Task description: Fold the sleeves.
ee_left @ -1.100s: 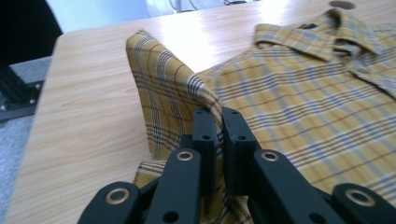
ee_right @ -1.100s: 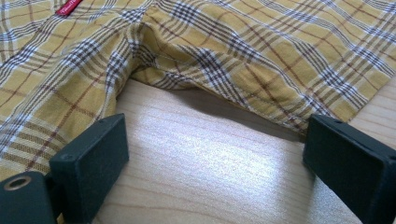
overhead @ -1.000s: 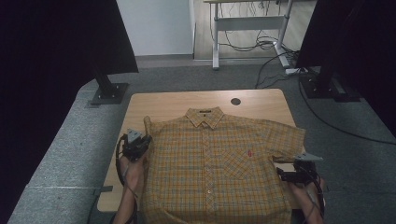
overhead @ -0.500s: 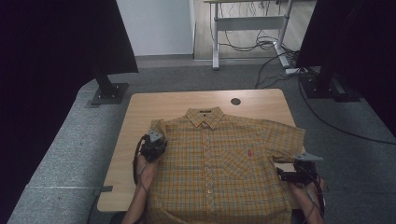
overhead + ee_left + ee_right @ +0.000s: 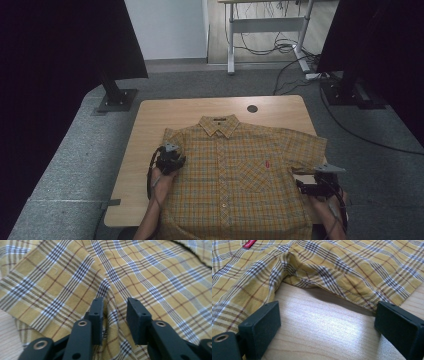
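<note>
A yellow plaid short-sleeved shirt lies flat and face up on the wooden table, collar toward the far side. My left gripper rests on the shirt's left side by the sleeve. In the left gripper view its jaws stand a narrow gap apart, with a raised ridge of cloth between them. My right gripper sits at the table's right edge below the right sleeve. It is wide open over bare wood, with the sleeve hem just ahead of it.
A round cable hole is in the table near its far edge. Dark screen stands rise at both far corners, and cables trail on the floor behind. The shirt's bottom hem hangs over the near edge.
My left gripper has moved right from the table's left edge onto the shirt, and the left sleeve now lies further in. The right gripper has stayed put.
</note>
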`<state>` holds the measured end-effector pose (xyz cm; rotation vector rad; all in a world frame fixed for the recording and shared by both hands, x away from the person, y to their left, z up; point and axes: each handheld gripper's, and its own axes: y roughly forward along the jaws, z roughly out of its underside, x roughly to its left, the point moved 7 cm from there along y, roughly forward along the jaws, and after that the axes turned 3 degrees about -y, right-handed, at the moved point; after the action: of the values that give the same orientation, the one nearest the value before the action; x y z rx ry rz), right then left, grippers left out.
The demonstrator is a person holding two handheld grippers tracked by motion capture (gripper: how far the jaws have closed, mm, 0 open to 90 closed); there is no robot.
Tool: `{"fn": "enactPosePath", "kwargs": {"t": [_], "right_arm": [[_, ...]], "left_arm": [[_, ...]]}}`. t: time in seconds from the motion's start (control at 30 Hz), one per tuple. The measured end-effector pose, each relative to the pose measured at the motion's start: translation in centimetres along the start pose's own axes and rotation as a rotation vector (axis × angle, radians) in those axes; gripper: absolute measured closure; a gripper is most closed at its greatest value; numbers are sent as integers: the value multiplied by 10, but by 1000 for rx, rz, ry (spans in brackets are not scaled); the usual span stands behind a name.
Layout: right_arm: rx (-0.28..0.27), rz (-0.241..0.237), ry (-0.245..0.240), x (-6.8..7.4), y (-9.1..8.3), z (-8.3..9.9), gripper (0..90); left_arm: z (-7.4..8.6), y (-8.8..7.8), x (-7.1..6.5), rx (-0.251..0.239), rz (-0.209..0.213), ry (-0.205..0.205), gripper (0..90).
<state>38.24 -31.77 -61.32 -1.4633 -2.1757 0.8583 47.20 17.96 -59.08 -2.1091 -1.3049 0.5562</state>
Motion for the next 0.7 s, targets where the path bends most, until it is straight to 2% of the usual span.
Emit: {"fn": "enactPosePath", "kwargs": {"t": [0.07,0.2,0.27,0.3,0.33,0.4,0.5,0.6,0.7], "right_arm": [[0,0,0,0,0,0,62],[0,-1,-1,0,0,0,62],[0,-2,-1,0,0,0,62],[0,-3,-2,0,0,0,62],[0,-3,-2,0,0,0,62],[0,-3,-3,0,0,0,62],[0,-4,-3,0,0,0,62],[0,-4,-4,0,0,0,62],[0,-5,-5,1,0,0,62]], "left_arm": [[-1,-1,1,-9,4,-9,619],[-10,-14,7,-73,1,-38,550],[-11,-17,8,-84,0,-44,505],[-17,-26,13,-120,-6,-57,488],[-17,-26,13,-120,-6,-57,477],[-22,-38,22,-163,-19,-86,441],[-24,-48,34,-198,-36,-121,387],[-21,-53,45,-207,-58,-146,333],[-14,-53,54,-191,-87,-155,289]]}}
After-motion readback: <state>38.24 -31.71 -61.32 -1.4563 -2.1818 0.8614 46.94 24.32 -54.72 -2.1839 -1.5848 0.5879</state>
